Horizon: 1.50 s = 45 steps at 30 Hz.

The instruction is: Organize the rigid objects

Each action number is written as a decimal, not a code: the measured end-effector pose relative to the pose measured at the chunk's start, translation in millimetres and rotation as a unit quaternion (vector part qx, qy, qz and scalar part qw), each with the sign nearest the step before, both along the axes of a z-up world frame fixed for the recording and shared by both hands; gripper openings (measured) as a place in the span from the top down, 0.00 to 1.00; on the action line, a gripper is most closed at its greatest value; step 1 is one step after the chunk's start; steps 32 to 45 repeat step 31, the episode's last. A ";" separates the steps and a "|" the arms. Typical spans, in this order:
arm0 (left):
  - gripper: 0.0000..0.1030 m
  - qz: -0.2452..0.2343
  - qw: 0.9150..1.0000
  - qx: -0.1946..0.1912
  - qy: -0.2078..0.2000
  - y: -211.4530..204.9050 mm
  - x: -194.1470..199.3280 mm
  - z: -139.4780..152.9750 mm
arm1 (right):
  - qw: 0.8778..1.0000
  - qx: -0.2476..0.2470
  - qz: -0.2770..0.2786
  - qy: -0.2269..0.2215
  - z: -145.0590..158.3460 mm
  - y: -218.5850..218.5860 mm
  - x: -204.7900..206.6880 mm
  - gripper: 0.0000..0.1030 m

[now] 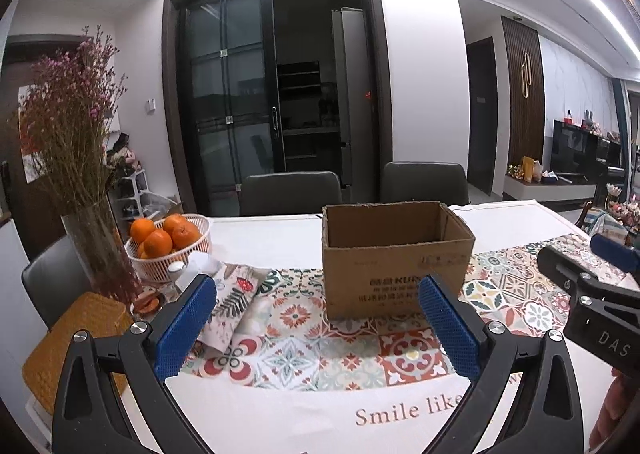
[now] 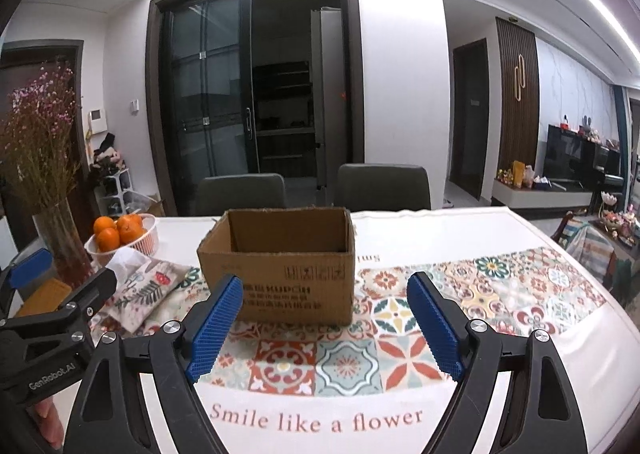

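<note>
Both tongs are hovering wide apart and holding nothing above the patterned tablecloth [image 2: 348,358]: the left gripper [image 1: 316,326] and the right gripper [image 2: 324,322] are each pointing at the open cardboard box [image 2: 280,266], which is sitting upright on the tiled strip near the table's middle. Left of the box, a folded floral cloth [image 1: 236,302] is lying beside a white basket of oranges [image 1: 168,246] and a glass vase of dried flowers [image 1: 96,246].

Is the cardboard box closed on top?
No, the cardboard box stands open, its bare inner walls visible from the right wrist view.
</note>
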<state>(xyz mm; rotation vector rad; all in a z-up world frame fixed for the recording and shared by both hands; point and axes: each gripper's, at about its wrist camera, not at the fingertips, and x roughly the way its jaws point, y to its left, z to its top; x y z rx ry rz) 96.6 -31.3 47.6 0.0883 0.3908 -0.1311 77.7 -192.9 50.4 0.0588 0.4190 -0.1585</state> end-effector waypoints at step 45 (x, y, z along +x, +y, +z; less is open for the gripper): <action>0.00 0.016 1.000 0.010 0.011 1.8 -12.8 -11.3 | 1.000 -0.006 0.003 0.011 -10.5 4.6 -15.4 0.17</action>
